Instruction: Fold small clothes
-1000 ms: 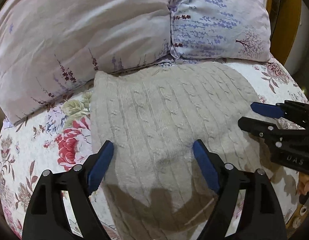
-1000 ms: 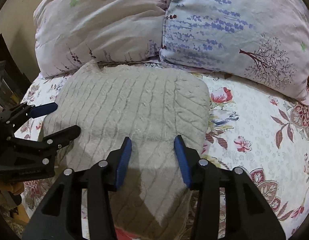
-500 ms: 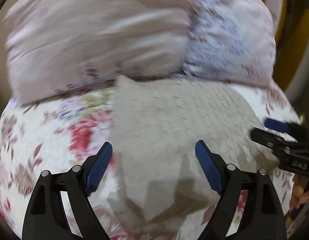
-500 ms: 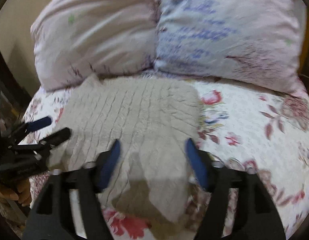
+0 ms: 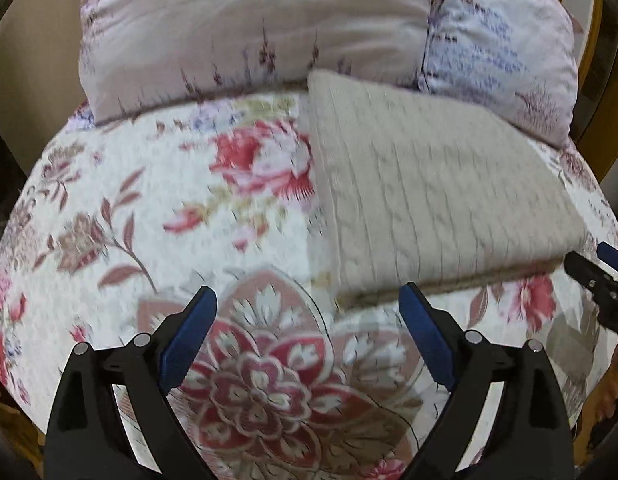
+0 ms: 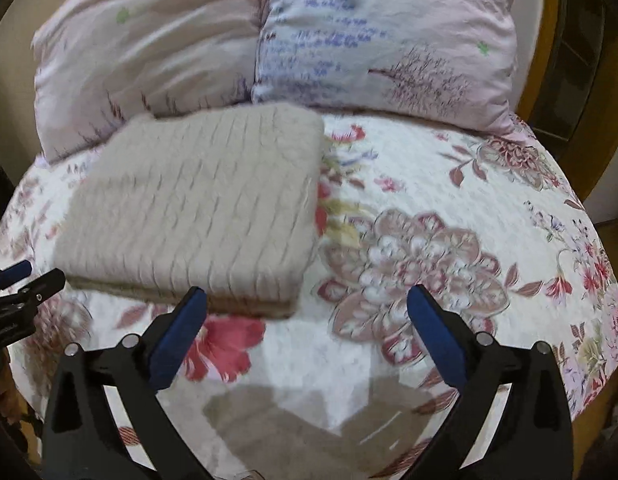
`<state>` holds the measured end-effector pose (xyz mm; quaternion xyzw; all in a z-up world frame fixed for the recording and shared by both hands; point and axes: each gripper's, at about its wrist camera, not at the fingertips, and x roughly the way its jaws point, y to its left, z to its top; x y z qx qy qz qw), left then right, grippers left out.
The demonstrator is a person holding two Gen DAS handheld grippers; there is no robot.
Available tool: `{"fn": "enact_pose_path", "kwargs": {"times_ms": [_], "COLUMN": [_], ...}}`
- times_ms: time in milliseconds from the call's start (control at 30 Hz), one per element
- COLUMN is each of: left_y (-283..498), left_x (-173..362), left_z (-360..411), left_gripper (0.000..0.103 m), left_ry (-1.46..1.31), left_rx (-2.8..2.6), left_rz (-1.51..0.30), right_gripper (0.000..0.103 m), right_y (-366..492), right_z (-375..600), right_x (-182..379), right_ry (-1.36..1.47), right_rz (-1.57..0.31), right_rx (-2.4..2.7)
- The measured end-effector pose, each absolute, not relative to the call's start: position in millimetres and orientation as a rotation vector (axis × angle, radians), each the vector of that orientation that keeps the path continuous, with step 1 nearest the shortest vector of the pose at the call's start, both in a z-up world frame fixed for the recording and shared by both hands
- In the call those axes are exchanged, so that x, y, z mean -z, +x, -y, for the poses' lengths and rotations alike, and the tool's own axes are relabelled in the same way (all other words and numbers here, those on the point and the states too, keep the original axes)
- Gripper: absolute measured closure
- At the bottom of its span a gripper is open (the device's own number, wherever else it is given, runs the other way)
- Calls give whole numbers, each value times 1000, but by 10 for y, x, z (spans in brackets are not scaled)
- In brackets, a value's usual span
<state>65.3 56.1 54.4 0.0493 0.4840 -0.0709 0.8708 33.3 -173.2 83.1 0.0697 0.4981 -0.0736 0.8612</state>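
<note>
A beige cable-knit sweater (image 5: 429,192) lies folded into a flat rectangle on the floral bedspread, its far edge against the pillows. It also shows in the right wrist view (image 6: 201,208). My left gripper (image 5: 309,320) is open and empty, hovering over the bedspread just short of the sweater's near left corner. My right gripper (image 6: 309,316) is open and empty, near the sweater's near right corner. Each gripper shows at the edge of the other's view: the right gripper (image 5: 597,272) and the left gripper (image 6: 25,280).
The floral bedspread (image 5: 149,220) covers the bed (image 6: 449,220). Two pale pillows (image 5: 249,28) (image 6: 389,40) lie along the head of the bed. A wooden frame (image 6: 549,60) stands at the right. The bed's edge runs close below both grippers.
Both grippers have pulled back off the sweater toward the bed's near edge. The right gripper has opened wider. The sweater now lies alone, folded.
</note>
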Motion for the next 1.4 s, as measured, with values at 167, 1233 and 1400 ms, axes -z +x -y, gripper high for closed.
{"fn": "enact_pose_path", "kwargs": {"times_ms": [167,1233,1400], "left_y": [626,625,625], "left_x": [-411,-328,-328], "left_z": [-465,-372,-372], "left_gripper": [9,1,1], "left_ry": [112,136,136], "left_rx": [149,129,128], "left_rz": [-1069,-1095,-1095], "right_gripper": [3,2,2], "right_y": [349,359,358], "right_z": [1645,1455,1458], "right_x": [-702,-509,-509], "right_ry": [159,120,119], "right_rz": [-1093,-1145,-1146], "right_rx": [125,106,104]}}
